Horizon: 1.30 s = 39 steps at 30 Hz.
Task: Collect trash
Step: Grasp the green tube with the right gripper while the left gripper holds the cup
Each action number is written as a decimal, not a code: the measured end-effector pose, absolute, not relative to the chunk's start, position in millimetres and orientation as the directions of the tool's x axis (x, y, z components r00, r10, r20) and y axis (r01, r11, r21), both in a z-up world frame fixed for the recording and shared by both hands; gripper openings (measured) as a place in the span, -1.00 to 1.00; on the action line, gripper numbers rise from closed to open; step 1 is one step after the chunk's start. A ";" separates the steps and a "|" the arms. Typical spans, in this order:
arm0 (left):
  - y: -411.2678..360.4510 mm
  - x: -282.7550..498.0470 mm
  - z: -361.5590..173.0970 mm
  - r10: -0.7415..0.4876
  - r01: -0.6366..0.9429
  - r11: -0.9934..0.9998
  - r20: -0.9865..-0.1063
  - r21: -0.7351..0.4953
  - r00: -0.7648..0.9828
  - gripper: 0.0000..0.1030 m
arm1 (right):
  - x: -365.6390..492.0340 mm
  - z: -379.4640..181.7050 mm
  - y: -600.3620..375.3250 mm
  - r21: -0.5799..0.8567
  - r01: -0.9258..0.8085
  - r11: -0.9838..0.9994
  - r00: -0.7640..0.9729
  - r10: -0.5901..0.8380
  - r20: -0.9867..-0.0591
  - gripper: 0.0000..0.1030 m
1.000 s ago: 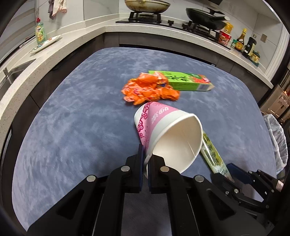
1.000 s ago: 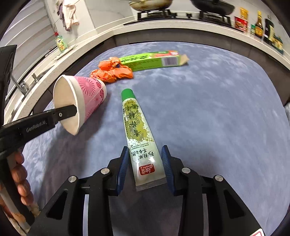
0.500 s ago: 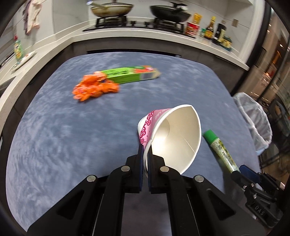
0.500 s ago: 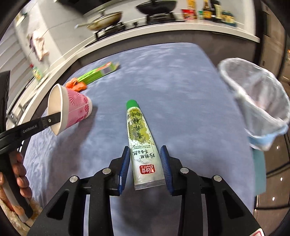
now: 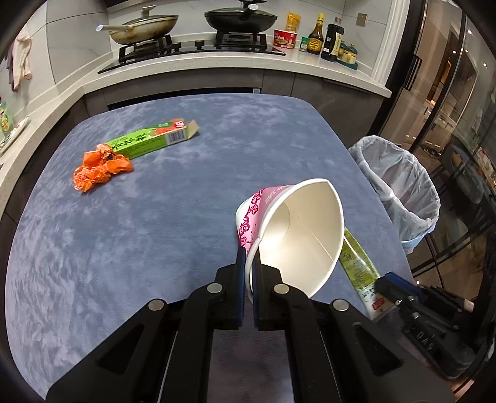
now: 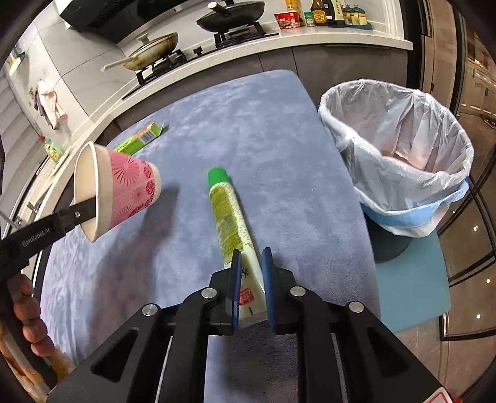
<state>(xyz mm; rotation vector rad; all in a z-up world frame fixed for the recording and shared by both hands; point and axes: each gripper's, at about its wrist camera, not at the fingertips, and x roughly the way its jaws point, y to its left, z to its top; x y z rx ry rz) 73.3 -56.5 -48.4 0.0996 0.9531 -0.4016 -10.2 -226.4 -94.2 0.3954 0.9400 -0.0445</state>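
Paper cup (image 5: pixel 291 229); glossy plastic tube (image 6: pixel 229 214); matt, napped blue cloth (image 5: pixel 139 223).

The tube's (image 5: pixel 359 263) cap end is hidden by the cup (image 5: pixel 297 235); the bottle (image 5: pixel 315 38) labels are too small to be read.

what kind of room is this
Most likely a home kitchen: a gas stove with a lidded frying pan and a black wok, plus sauce bottles on the counter.
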 end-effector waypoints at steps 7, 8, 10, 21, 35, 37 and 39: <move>-63.1 69.7 -53.6 -0.281 0.390 0.918 -0.819 -0.077 0.500 -0.94 | -15.0 -105.8 -217.9 0.326 0.178 0.929 0.588 0.165 -0.792 -0.37; -63.2 69.3 -54.1 -0.281 0.390 0.918 -0.820 -0.078 0.499 -0.94 | -14.9 -105.9 -216.9 0.321 0.176 0.930 0.588 0.162 -0.792 -0.35; -63.5 68.9 -55.0 -0.280 0.389 0.918 -0.822 -0.078 0.496 -0.94 | -13.9 -105.7 -214.3 0.304 0.174 0.937 0.587 0.149 -0.795 -0.34; -66.4 64.1 -49.9 -0.292 0.404 0.912 -0.817 -0.079 0.498 -0.94 | -23.1 -92.0 -210.6 0.284 0.171 0.943 0.617 0.123 -0.777 -0.44; -94.1 66.5 -21.0 -0.339 0.451 0.889 -0.784 -0.085 0.520 -0.94 | -27.0 -68.9 -237.0 0.322 0.207 0.924 0.660 0.112 -0.743 -0.84; -97.7 66.4 -18.5 -0.348 0.461 0.883 -0.782 -0.088 0.518 -0.94 | -28.3 -63.6 -240.9 0.325 0.212 0.922 0.670 0.105 -0.735 -0.85; -102.4 66.4 -16.0 -0.353 0.469 0.879 -0.780 -0.087 0.516 -0.94 | -29.1 -58.6 -244.9 0.326 0.220 0.920 0.679 0.096 -0.728 -0.85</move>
